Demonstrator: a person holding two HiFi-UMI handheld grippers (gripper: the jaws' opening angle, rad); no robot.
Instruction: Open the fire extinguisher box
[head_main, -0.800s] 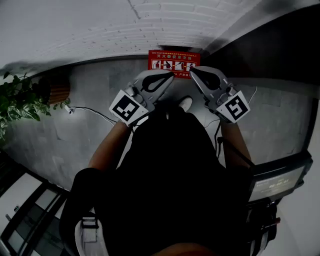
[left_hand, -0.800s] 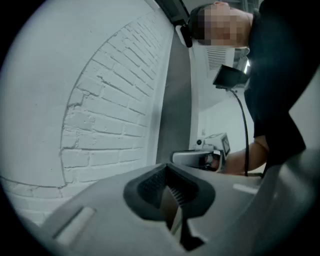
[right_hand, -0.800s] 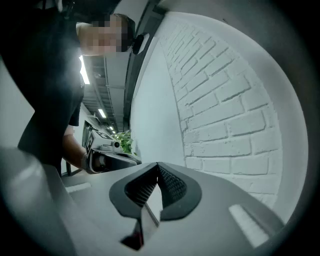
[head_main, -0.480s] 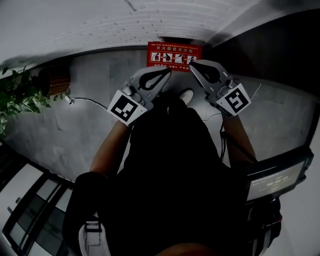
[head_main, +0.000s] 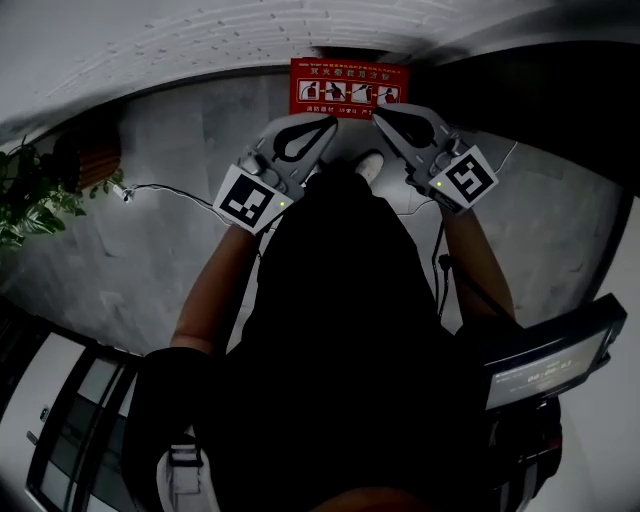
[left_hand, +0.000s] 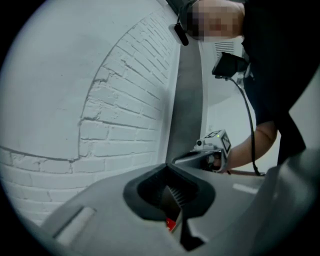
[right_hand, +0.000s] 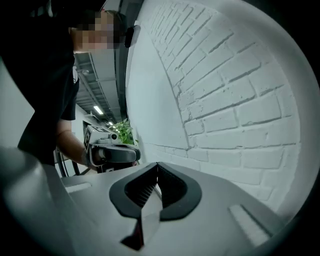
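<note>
The red fire extinguisher box (head_main: 345, 86) with white pictograms stands on the floor against the white brick wall. In the head view its lid looks closed. My left gripper (head_main: 330, 122) points at its lower left part and is shut with nothing in it. My right gripper (head_main: 378, 112) is shut too, empty, just below the box's lower right part. Neither visibly touches the box. In the left gripper view the left gripper (left_hand: 169, 166) has its jaws together, and the right gripper (left_hand: 212, 150) shows beyond. In the right gripper view the right gripper (right_hand: 157, 165) has its jaws meeting at the tip.
A white brick wall (head_main: 200, 30) runs behind the box and a dark panel stands at the right. A potted plant (head_main: 35, 195) is at the left, with a thin cable (head_main: 170, 190) on the grey floor. A white shoe (head_main: 371, 165) shows between the grippers. A screen device (head_main: 545, 365) is at the lower right.
The box and both grippers now sit higher in the head view, and the plant has slid to the left. Both grippers stay shut and side by side.
</note>
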